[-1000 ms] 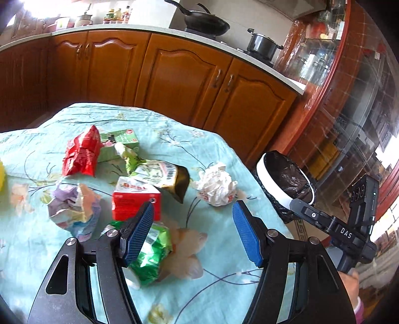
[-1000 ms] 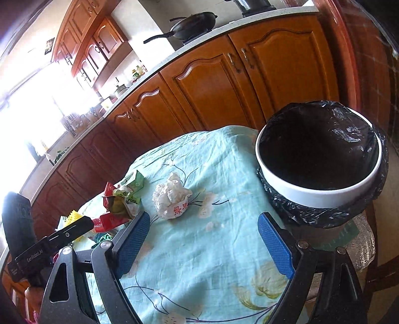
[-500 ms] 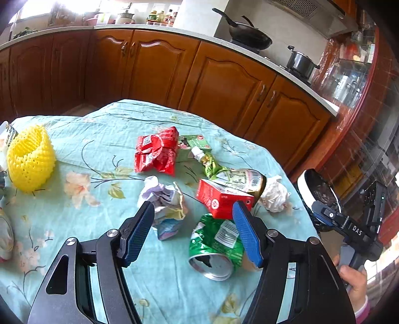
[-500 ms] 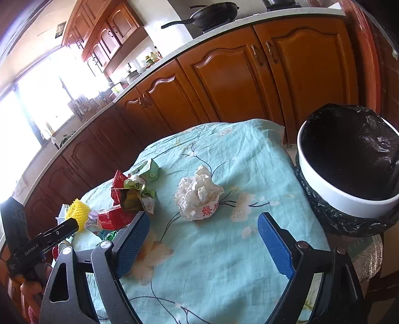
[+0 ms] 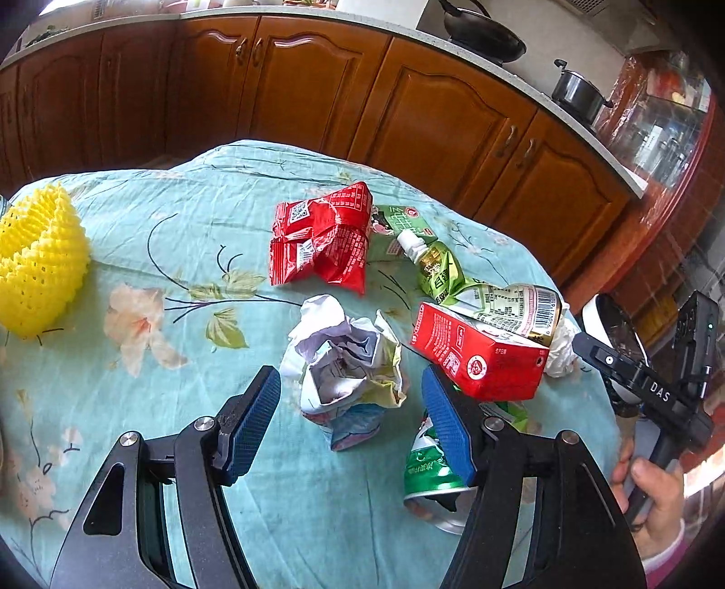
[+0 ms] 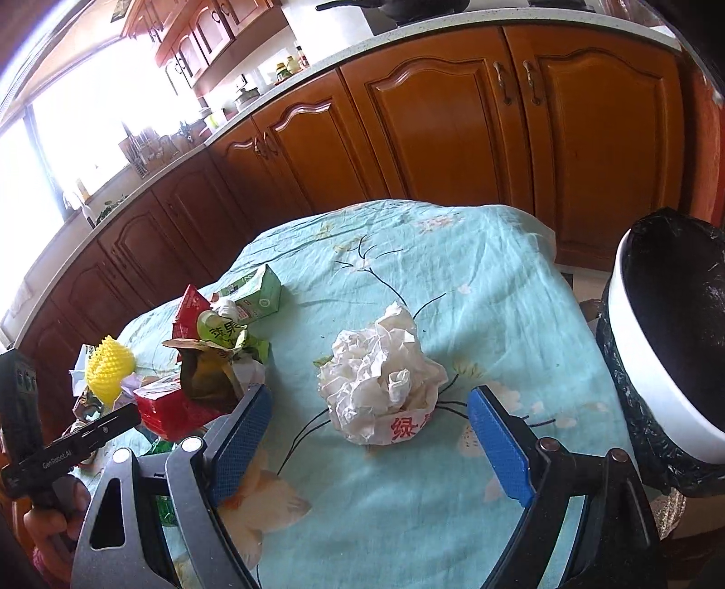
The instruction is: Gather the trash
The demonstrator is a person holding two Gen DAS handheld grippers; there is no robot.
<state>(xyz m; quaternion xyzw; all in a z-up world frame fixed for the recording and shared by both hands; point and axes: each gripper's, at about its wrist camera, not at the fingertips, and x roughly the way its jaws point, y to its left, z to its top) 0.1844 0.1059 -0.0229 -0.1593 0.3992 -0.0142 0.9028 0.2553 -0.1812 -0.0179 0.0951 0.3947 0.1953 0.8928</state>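
Trash lies on a table under a teal flowered cloth (image 5: 190,235). My left gripper (image 5: 351,389) is open, and a crumpled wad of printed paper (image 5: 349,362) sits just beyond and between its blue pads, untouched. To its right lie a red carton (image 5: 476,358) and a crushed green can (image 5: 430,466). Farther back are a red snack bag (image 5: 321,240) and a green pouch with a white cap (image 5: 435,263). My right gripper (image 6: 369,405) is open around a crumpled white paper ball (image 6: 380,376), pads apart from it. The white bin with a black liner (image 6: 652,362) stands at the table's right edge.
A yellow foam fruit net (image 5: 41,253) sits at the table's left. A green drink carton (image 6: 253,294) lies behind the pile. Brown kitchen cabinets (image 6: 430,136) run behind the table, with a pan (image 5: 485,36) and pot (image 5: 575,90) on the counter. A hand (image 5: 652,503) holds the other gripper.
The left gripper has swung left from the green can and white ball onto the printed paper wad. The right gripper has turned from the bin to centre on the white paper ball.
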